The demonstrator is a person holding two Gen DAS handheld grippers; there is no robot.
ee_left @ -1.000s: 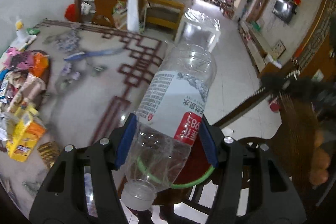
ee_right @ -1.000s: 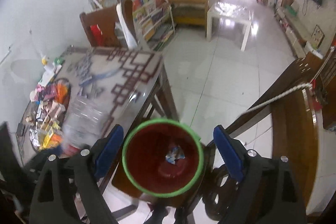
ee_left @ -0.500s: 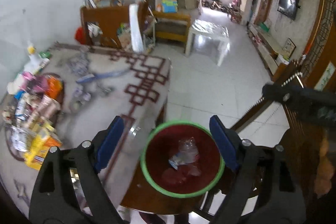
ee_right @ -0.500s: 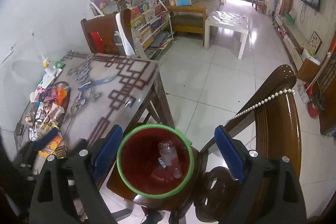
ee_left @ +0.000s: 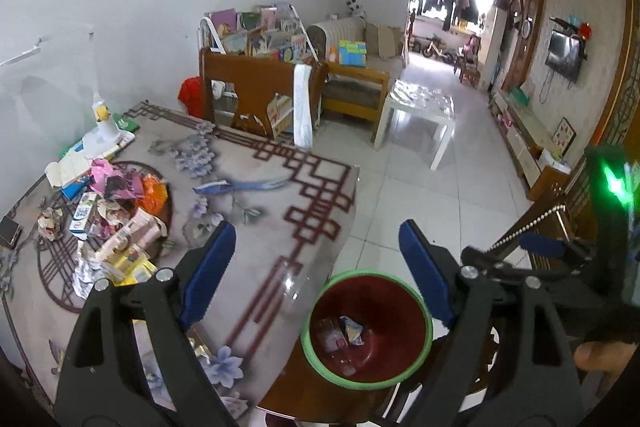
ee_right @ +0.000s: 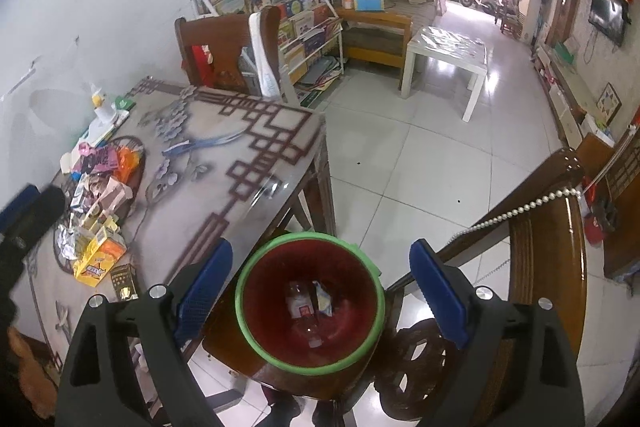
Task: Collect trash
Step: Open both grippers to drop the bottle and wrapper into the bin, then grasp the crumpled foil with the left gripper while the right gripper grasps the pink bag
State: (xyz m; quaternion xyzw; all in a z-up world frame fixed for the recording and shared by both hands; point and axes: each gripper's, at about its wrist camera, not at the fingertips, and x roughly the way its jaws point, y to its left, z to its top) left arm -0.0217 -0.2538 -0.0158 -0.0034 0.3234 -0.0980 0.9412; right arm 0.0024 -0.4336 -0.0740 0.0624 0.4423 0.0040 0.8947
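Your left gripper (ee_left: 310,271) has let go of the clear plastic bottle (ee_right: 301,301) it was clenching a second ago; its jaws now stand released with nothing between the blue pads. The bottle lies at the bottom of the red bin (ee_right: 310,303) with the green rim, beside a small crumpled wrapper (ee_right: 323,299). The bin sits on a wooden chair (ee_right: 536,267) just off the corner of the desk (ee_left: 256,211). Since the drop you have lifted the left gripper, so in its view the bin has slid lower and to the right, and more of the desk shows.

Your right gripper (ee_right: 320,283) hangs above the bin, jaws released and empty, framing the green rim without touching it.

That makes one piece of trash collected. The rest looks to be the pile of packets, cartons and crumpled paper (ee_left: 108,223) at the far left of the desk, well apart from the bin, with a yellow carton (ee_right: 98,259) at its near edge. You probably need to swing a gripper left over the desk for the next piece, and the loose, overlapping wrappers may be awkward to pick singly
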